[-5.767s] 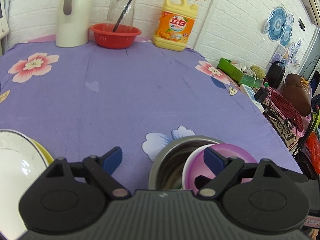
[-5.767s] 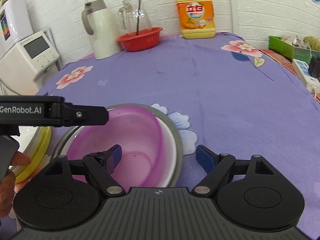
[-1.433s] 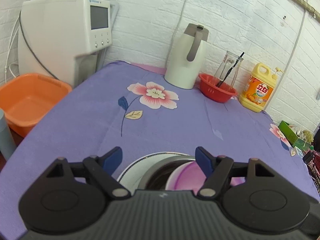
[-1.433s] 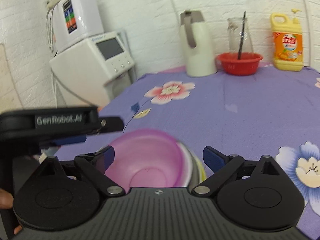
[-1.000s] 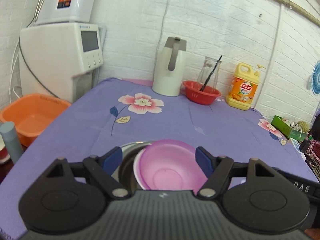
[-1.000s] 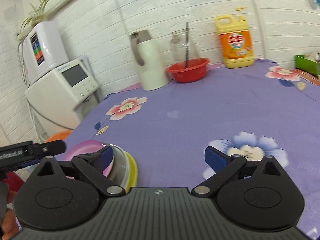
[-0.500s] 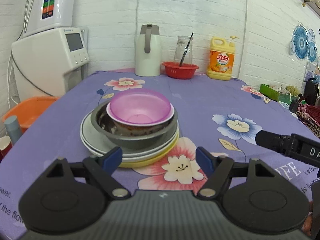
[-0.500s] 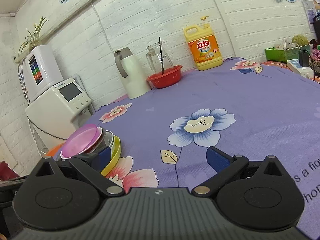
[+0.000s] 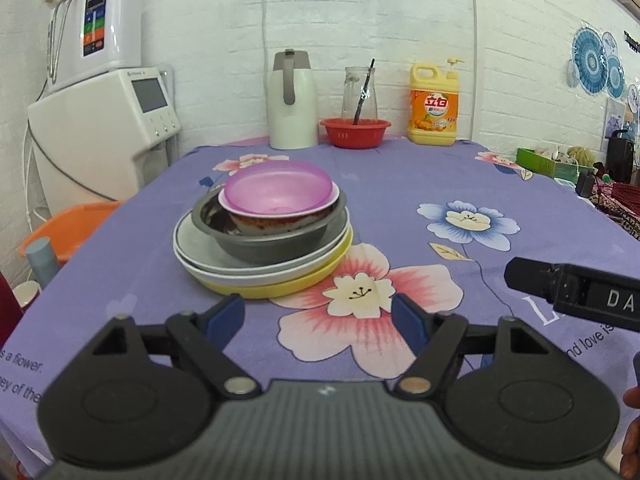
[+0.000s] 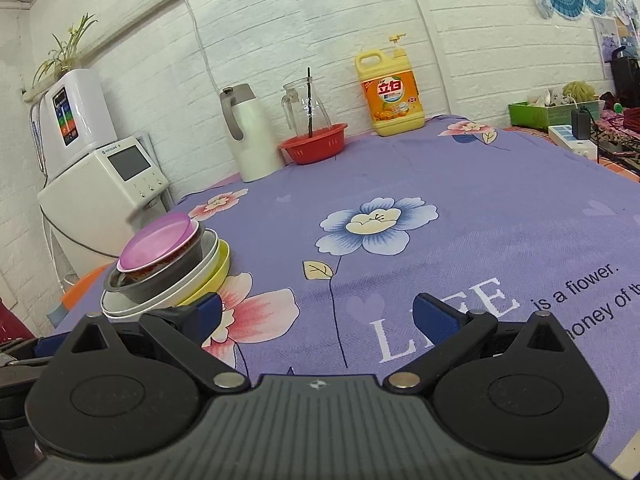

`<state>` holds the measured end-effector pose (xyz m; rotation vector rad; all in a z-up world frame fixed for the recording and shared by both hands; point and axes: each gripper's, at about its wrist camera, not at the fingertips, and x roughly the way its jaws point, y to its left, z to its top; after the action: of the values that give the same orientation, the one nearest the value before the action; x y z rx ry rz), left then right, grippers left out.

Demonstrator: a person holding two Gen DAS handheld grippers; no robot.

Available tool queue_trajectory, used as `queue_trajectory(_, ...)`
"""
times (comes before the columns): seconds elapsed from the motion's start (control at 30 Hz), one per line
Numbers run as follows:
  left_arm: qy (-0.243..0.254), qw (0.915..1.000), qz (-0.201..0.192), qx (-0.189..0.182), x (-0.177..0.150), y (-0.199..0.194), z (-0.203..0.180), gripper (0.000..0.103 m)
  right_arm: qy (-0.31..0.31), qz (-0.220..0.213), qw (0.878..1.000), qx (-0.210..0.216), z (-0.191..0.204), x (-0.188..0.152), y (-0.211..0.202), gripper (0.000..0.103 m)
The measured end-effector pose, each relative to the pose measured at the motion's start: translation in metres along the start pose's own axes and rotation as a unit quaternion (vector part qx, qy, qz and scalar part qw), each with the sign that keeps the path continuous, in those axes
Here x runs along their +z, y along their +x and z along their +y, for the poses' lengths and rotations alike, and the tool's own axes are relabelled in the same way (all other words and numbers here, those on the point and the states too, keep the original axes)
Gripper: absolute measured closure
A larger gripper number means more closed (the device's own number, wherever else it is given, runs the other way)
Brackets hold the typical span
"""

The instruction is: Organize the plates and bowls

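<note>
Stack: a purple plastic bowl [image 9: 279,191] sits in a white bowl with a red-brown band [image 9: 280,219], that one in a grey metal bowl [image 9: 269,236], all on a white plate [image 9: 224,266] over a yellow plate [image 9: 280,287].
Where it stands: on the purple flowered surface [image 9: 400,184], on the side of the surface towards the white water dispenser [image 9: 104,128], well apart from the red basket [image 9: 355,132] by the wall.
Left gripper [image 9: 318,316]: jaws wide, holding nothing, hanging just short of the yellow plate's near rim.
Right gripper [image 10: 316,316]: jaws wide, empty, over bare cloth beside the stack.
Key relation: the stack lies straight ahead of the left jaws and centred between them; from the right jaws it lies off to the left, beyond the left blue pad [image 10: 208,310].
Nearer hand: the left, by my reading; it faces the stack squarely.
Axis: the stack is round, so no long axis to line up with; the plate rims lie level and the purple bowl tilts slightly.
Task state: everything looks nested largest to smallest, so the sorting seems done or nearly so.
Risk: a nudge on the plate rim could slide the whole pile on the cloth.
</note>
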<state>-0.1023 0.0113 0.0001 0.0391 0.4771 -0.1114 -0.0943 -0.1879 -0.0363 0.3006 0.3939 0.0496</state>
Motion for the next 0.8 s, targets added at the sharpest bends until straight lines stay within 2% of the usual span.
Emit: queue_trajectory(0.8,-0.018,0.9996,0.016,0.016,-0.0031,0.0021,0.0060,0.029,-0.001,0.008,1.000,0.013,0.0045,-0.0077,-0.0061,0.000)
